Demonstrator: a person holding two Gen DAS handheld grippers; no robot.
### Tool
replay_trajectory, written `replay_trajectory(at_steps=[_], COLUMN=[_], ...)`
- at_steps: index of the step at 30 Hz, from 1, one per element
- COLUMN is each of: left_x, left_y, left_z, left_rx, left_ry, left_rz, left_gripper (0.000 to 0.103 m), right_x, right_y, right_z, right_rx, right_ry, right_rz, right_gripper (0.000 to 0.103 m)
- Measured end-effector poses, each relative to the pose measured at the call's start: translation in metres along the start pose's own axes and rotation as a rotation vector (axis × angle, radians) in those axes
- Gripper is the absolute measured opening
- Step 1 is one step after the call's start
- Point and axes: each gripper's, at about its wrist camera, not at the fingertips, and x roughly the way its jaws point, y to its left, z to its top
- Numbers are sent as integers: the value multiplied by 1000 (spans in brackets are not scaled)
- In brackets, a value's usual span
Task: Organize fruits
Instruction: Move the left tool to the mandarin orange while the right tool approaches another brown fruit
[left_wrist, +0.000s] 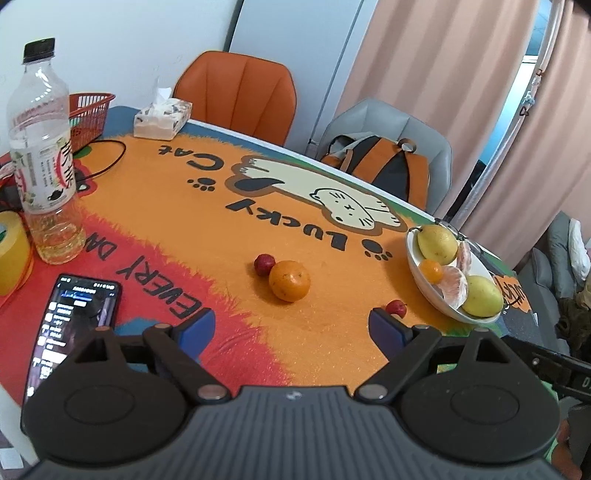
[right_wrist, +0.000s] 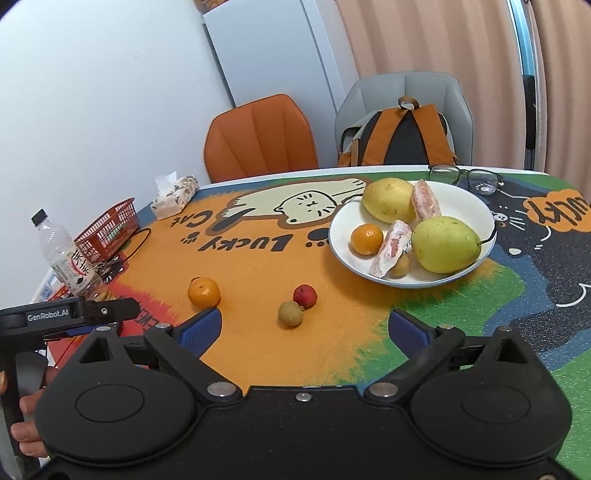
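The plate (right_wrist: 476, 206) already holds several fruits; an orange (right_wrist: 204, 292), a red fruit (right_wrist: 305, 296) and a longan (right_wrist: 290, 313) remain loose. Both the left gripper (left_wrist: 291, 325) and the right gripper (right_wrist: 304, 330) gape, holding nothing.

Black claws (right_wrist: 304, 325) with blue pads (right_wrist: 201, 330), silver pivot screws, white "GenRobot.AI" lettering.

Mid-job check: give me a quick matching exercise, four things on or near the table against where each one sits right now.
Things:
1. large orange
2. small orange
3. glasses
4. backpack

Places:
A. on the grey chair
B. in the white plate
C. on the tablecloth, just beyond the plate's far rim
D. loose on the tablecloth, away from the plate

Pairs: 1-D, 2-B, 3-C, 4-A
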Motion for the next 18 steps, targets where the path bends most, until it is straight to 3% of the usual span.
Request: replay_trajectory(at_steps=[9,18], left_x=[40,98], left_y=[3,10], left_z=[8,27], left_rx=[-9,16], left_ry=[18,57], left_rz=[-27,-42], left_gripper=[89,89], right_x=[30,79], right_y=[-10,-21], right_z=[-5,9], right_rx=[-2,-89], right_ry=[38,137], right_rz=[-5,93], right_gripper=[98,89])
